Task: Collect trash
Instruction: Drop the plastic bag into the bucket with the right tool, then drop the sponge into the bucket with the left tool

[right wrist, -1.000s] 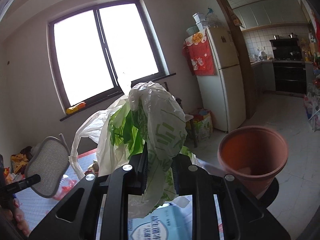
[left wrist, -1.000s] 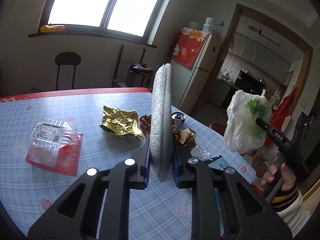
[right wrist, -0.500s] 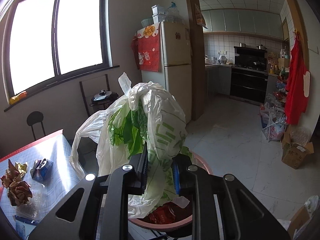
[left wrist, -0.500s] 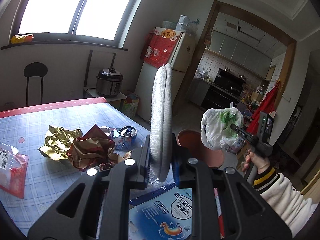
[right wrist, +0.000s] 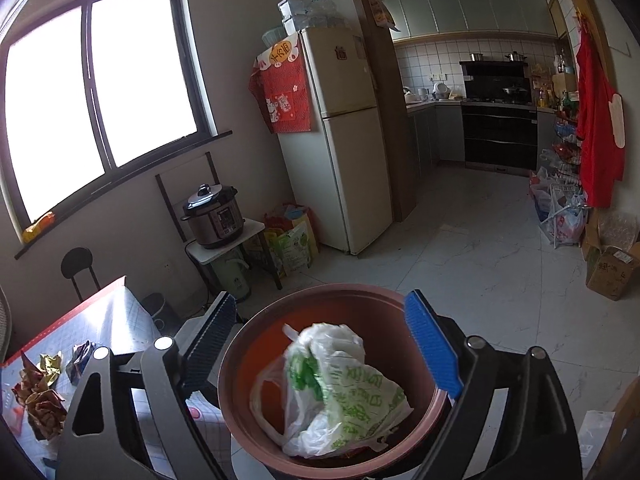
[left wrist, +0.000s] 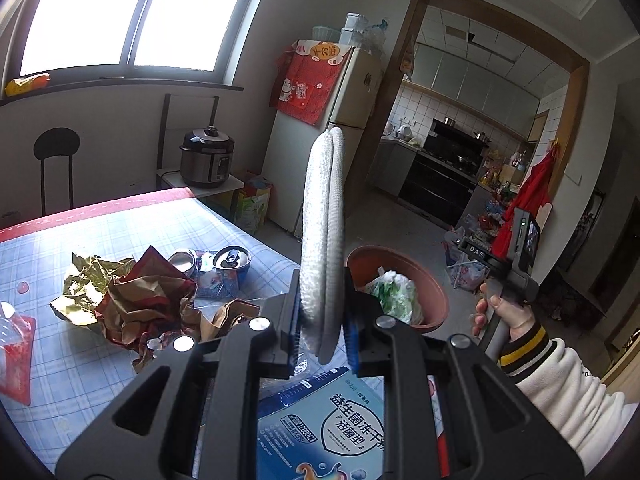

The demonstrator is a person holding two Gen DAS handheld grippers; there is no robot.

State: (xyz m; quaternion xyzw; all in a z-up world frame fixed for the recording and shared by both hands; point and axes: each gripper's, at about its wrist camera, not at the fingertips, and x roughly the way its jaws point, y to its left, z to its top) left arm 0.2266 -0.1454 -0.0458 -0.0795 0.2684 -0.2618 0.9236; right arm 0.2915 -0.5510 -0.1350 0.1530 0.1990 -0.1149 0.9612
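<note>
My left gripper point(left wrist: 322, 332) is shut on a white foam plate point(left wrist: 323, 236), held upright on edge above the table's right end. My right gripper point(right wrist: 320, 340) is open and empty, directly above the brown round bin point(right wrist: 236, 364). A white and green plastic bag point(right wrist: 336, 388) lies inside the bin. In the left wrist view the bin point(left wrist: 434, 284) stands just past the table edge with the bag point(left wrist: 394, 296) in it, and the right gripper's handle point(left wrist: 508, 264) is beside it.
On the blue checked table point(left wrist: 100, 240) lie crumpled gold foil point(left wrist: 86, 280), brown paper point(left wrist: 148, 312), two crushed cans point(left wrist: 232, 258), a blue box point(left wrist: 332, 420) and a red tray point(left wrist: 16, 352). A fridge point(right wrist: 344, 140), a rice cooker point(right wrist: 214, 216) and chairs stand behind.
My right gripper opened and let go of the plastic bag, which dropped into the bin. My left gripper swung a little further right with the foam plate.
</note>
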